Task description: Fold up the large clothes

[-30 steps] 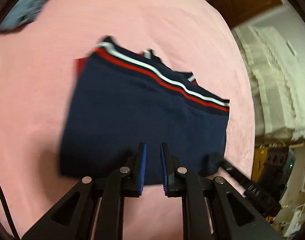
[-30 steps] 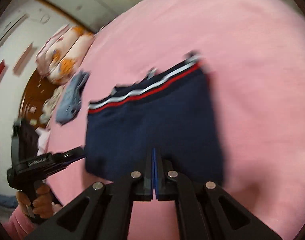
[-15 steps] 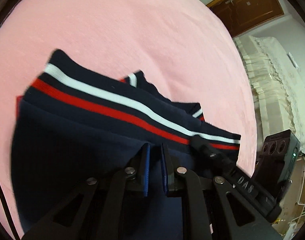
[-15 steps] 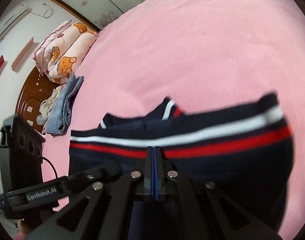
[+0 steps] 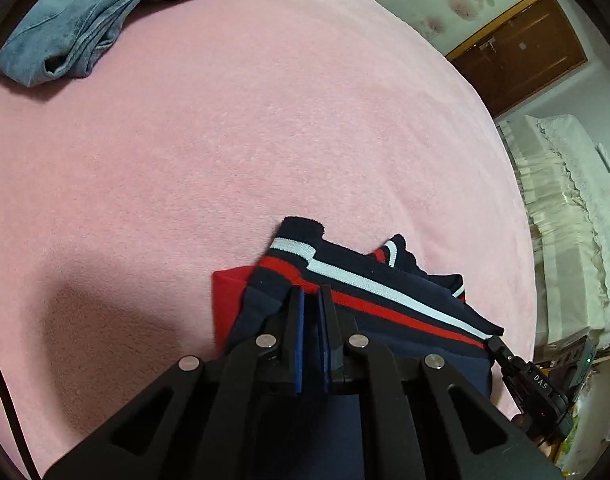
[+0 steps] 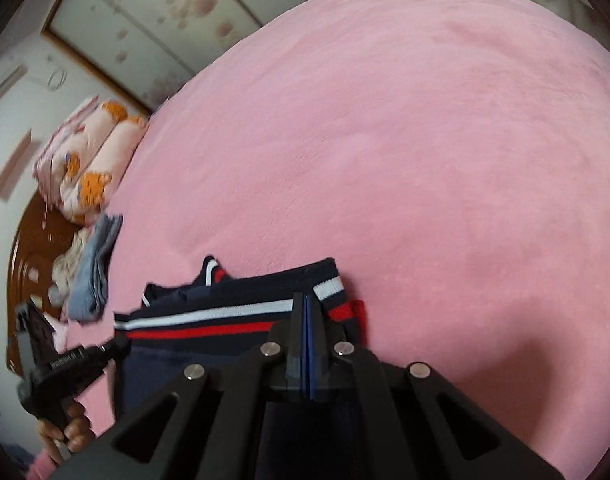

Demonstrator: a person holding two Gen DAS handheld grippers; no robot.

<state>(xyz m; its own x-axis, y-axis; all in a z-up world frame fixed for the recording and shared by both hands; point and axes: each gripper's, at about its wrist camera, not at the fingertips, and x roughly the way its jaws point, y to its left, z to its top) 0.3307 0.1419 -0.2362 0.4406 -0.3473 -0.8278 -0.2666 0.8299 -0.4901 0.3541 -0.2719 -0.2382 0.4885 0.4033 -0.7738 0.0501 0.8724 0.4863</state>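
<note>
Lying on a pink blanket [image 5: 265, 140], a navy garment [image 5: 405, 320] with a red and a white stripe across its band sits right under both grippers, its striped edge turned toward the far side of the bed. A red part of the same garment [image 5: 227, 300] sticks out at its left edge in the left wrist view.

The left gripper [image 5: 309, 296] points down at the striped band near that left edge. Its jaws stand almost together with only a thin gap, and navy cloth fills the space between the blue pads, so they look clamped on the garment. In the right wrist view the left gripper is seen from the side, its tips at the opposite end of the stripes, held by a hand [image 6: 67, 428].

The right gripper [image 6: 307, 300] has its jaws pressed fully together, tips on the striped band close to the garment's right corner. Whether any cloth is pinched between them cannot be told, because the pads meet with no visible gap.

Well apart from the navy garment, a folded grey-blue garment [image 5: 85, 24] lies at the far left of the blanket. A bear-print quilt [image 6: 89, 160] is rolled at the bed's edge.
</note>
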